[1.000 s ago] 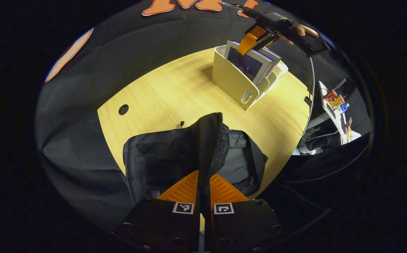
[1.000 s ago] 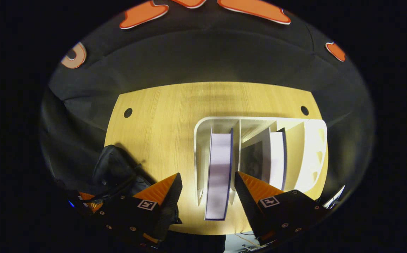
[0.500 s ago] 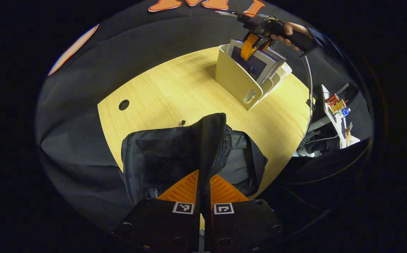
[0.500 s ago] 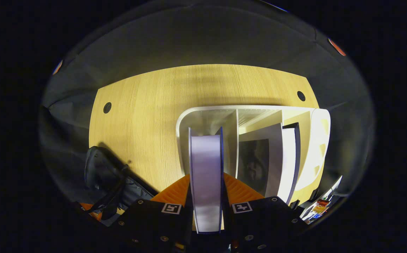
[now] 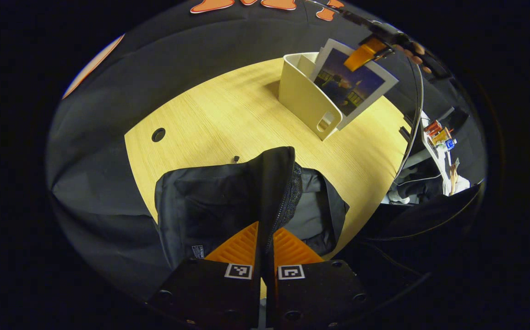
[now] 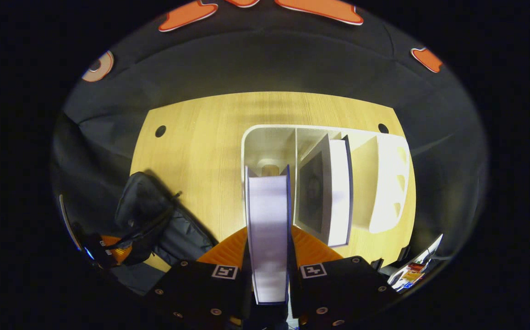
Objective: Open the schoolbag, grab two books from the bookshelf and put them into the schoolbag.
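Right gripper (image 6: 269, 250) clamped on the book (image 6: 268, 229) near its edge, stiff but likely heavy; left gripper (image 5: 265, 250) pinching the limp schoolbag (image 5: 228, 206) flap.

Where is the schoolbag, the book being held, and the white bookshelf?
schoolbag (image 5: 210, 206), left gripper view, front panel.
book (image 6: 268, 229), right gripper view, page edge.
bookshelf (image 5: 299, 96), left gripper view, side wall.

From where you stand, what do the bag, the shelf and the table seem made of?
Bag: soft dark fabric, probably nylon; it creases and has a zipper. Shelf: smooth matte cream, likely plastic, with rounded moulded edges. Table: light wood grain, perhaps laminate.
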Demonstrator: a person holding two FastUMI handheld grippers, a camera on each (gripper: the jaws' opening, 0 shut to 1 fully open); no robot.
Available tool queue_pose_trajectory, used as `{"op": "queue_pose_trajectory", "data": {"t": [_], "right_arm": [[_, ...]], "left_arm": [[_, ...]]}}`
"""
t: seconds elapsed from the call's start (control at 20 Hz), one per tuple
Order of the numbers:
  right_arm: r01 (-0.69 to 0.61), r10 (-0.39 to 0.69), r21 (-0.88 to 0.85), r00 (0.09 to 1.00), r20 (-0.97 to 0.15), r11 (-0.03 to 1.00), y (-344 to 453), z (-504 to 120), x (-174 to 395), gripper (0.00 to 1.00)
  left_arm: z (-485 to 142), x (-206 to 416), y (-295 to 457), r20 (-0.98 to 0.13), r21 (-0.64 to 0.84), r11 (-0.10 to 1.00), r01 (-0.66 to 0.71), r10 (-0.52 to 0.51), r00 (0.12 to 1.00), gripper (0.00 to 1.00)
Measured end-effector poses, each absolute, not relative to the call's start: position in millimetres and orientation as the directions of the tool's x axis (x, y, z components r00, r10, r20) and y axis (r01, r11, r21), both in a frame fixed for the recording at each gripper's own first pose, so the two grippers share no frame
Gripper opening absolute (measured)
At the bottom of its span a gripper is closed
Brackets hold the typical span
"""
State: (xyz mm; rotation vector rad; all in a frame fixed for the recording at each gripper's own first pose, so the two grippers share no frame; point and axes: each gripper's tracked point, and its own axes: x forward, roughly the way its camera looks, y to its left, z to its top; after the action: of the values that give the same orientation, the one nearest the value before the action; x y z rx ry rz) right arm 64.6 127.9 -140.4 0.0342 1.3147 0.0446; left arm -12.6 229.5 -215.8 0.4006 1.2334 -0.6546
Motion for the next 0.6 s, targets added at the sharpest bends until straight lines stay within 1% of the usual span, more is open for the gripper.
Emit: {"op": "queue_pose_trajectory", "data": {"t": [0.2,0.35,0.6], "right_arm": [[-0.034,0.060,0.052,0.282,-0.958,0.998,121,-115,32,0.34],[-0.031,0.088,0.083,0.298,-0.950,0.996,119,-102,1,0.34],[-0.008,0.163,0.168,0.286,-0.944,0.986,122,-109,-56,0.33]], "left_arm": [[-217,-11,229,-0.954,-0.060,0.751,0.658,-0.238,0.185,0.07],[-217,-12,228,-0.953,-0.064,0.757,0.650,-0.240,0.186,0.07],[-220,-14,223,-0.955,-0.063,0.765,0.641,-0.233,0.184,0.07]]}}
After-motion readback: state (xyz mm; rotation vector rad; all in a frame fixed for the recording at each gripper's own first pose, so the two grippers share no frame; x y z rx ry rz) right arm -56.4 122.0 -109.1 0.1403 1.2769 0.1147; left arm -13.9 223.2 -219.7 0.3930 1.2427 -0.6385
